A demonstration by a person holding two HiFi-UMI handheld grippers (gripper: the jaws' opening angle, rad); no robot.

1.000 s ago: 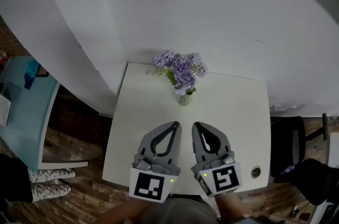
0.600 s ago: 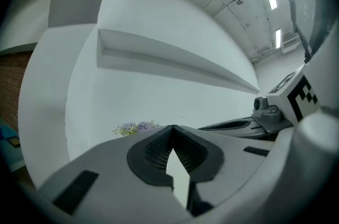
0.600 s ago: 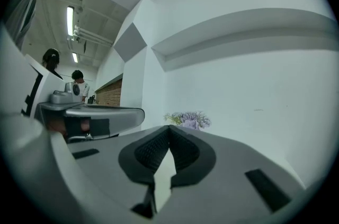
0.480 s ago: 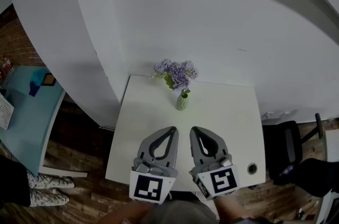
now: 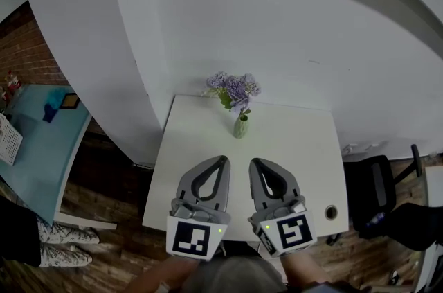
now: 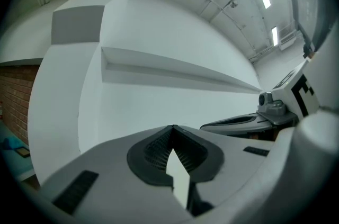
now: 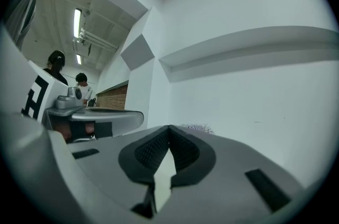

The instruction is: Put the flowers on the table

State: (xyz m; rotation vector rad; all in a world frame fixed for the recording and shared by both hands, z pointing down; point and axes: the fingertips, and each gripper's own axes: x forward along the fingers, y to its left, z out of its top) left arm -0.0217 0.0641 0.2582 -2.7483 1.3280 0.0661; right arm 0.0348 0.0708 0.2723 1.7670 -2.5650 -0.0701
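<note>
The purple flowers (image 5: 233, 89) stand upright in a small vase (image 5: 240, 127) near the far edge of the white table (image 5: 297, 146), by the wall. Well apart from them, over the near side, the left gripper (image 5: 223, 160) and right gripper (image 5: 254, 163) hover side by side, each with jaws closed together on nothing.

My head camera looks steeply down from well above the tabletop (image 5: 304, 146), taking in the left gripper (image 5: 221, 160) and right gripper (image 5: 254, 163). Each gripper camera sits close behind its own fingers (image 6: 153, 149), facing the white wall (image 6: 159, 90), which all three views share.
</note>
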